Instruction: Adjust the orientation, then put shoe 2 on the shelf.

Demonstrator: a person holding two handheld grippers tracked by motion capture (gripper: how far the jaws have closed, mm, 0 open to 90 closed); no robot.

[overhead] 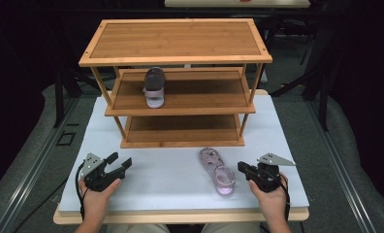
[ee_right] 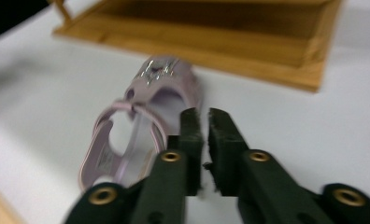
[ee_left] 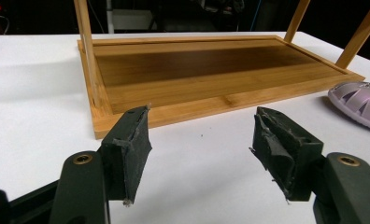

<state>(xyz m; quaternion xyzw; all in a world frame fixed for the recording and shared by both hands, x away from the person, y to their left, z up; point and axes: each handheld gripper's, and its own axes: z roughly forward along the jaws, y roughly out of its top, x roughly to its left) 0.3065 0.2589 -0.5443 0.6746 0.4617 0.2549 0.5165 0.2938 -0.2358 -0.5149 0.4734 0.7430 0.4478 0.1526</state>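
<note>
1. High view showed a three-tier wooden shoe rack (overhead: pixel 175 58) standing at the far side of a white table (overhead: pixel 146 179). Its middle shelf held one pink child's sandal (overhead: pixel 154 87), placed left of centre with its toe toward the person. Its top and bottom shelves were bare wood.
2. A second pink sandal (overhead: pixel 217 171) lay flat on the table in front of the rack, right of centre, apart from the rack's bottom edge.
3. The left gripper (overhead: pixel 117 165) sat low over the table at the front left, held in the person's left hand (overhead: pixel 99 194). Its jaws stood wide apart with nothing between them, angled toward the rack. In the left gripper view, the bottom shelf lay just ahead and the table sandal's toe showed at the right edge.
4. The right gripper (overhead: pixel 244 168) rested at the front right in the right hand (overhead: pixel 271 199), just beside the table sandal's heel end. In the right gripper view, though blurred, its jaws were nearly together with a thin gap, gripping nothing, and the sandal lay immediately to their left.
</note>
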